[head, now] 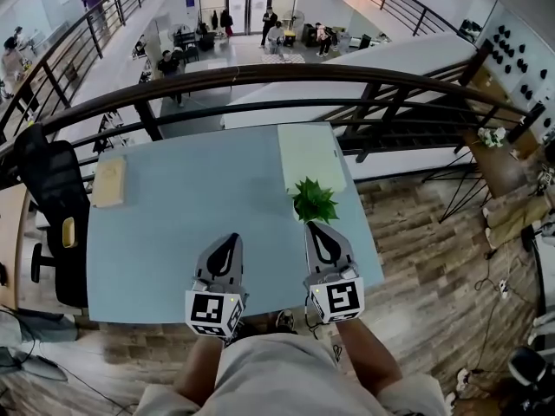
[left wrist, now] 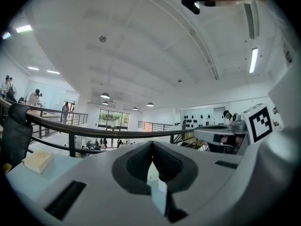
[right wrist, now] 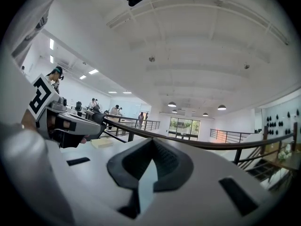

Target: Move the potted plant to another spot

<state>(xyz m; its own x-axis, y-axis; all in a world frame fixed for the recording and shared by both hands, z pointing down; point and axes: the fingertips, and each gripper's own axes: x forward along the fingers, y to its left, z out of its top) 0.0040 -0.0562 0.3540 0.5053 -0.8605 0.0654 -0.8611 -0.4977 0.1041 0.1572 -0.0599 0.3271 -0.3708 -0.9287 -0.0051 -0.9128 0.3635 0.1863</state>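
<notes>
Bottom centre of the head view: my left gripper (head: 231, 243) and right gripper (head: 317, 234), both jaws clenched on nothing, level over the tabletop (head: 173, 232). Just beyond the right jaws' tips stands the potted plant (head: 314, 201), upright, near the tabletop's right edge. The right hand is clearly nearer; the left sits to the plant's lower left. It could be freshly set down or awaiting pickup. Beyond it lies a pale mat (head: 310, 154).

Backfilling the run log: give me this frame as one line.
left gripper: shut, empty | right gripper: shut, empty | potted plant: on table, not gripped
</notes>
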